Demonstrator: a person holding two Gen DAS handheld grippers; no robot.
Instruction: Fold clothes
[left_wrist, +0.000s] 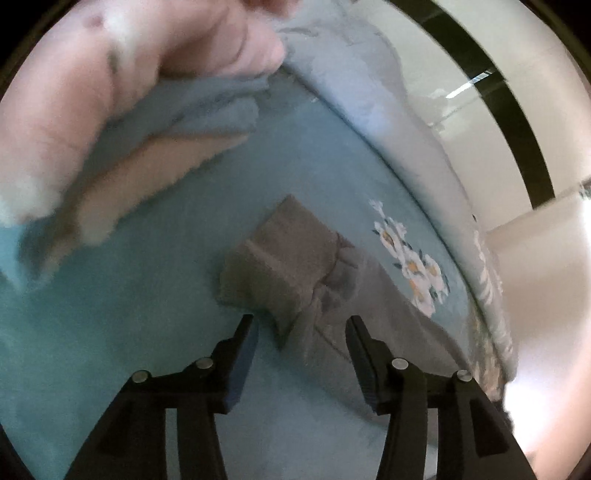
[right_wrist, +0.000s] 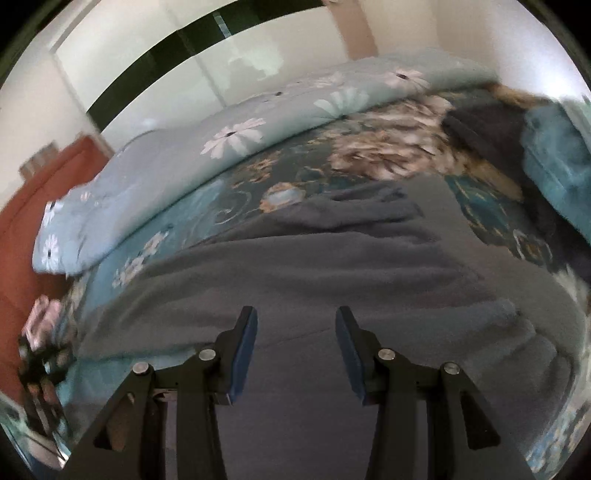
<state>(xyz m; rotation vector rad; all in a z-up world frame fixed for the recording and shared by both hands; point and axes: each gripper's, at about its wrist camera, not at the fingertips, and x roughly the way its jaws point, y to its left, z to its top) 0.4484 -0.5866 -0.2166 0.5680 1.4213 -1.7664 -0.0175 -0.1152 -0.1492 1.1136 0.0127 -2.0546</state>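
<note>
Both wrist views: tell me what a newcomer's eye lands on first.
In the right wrist view, a grey garment spreads wide over the floral bedspread, filling the space ahead of the right gripper, whose jaws stand apart. In the left wrist view, its grey sleeve lies on teal bedding ahead of the open left gripper, with pink fleece upper left.

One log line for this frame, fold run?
stage: fold | left gripper: open, over grey garment | right gripper: open, above garment | surface: bed
</note>
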